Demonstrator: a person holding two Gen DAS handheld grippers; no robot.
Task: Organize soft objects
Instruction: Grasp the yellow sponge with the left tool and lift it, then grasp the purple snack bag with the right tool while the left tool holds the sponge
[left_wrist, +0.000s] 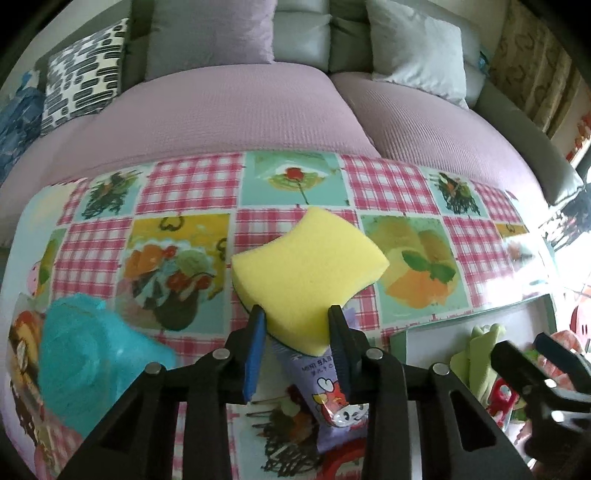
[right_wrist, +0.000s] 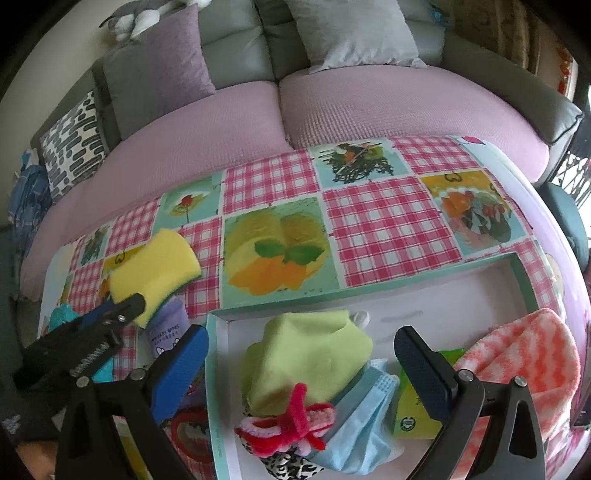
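1. We see the left gripper (left_wrist: 297, 332) with its fingers (left_wrist: 255, 354) pinching the near edge of the sponge (left_wrist: 308, 273); the yellow foam dents where the pads press on it.
2. The sponge is tilted, its far end raised over the bench (left_wrist: 184, 192), which carries a pink-check cloth with food pictures.
3. Under the sponge's near end lies a purple wipes pack (left_wrist: 328, 391), flat on the bench.
4. A teal cloth (left_wrist: 88, 362) sits on the bench left of the left gripper.
5. The right gripper (right_wrist: 303, 365) hovers above the tray (right_wrist: 388, 269), its fingers (right_wrist: 424, 373) spread wide with nothing between them.
6. In the tray we find a green cloth (right_wrist: 310, 354), a blue mask (right_wrist: 354, 435), a red-and-pink pipe-cleaner bow (right_wrist: 291, 424), a green packet (right_wrist: 413, 413) and a coral towel (right_wrist: 524, 362).
7. The green cloth lies partly over the mask; the bow rests against the green cloth's near edge.
8. Beyond the bench stands a sofa (right_wrist: 236, 122) with cushions.
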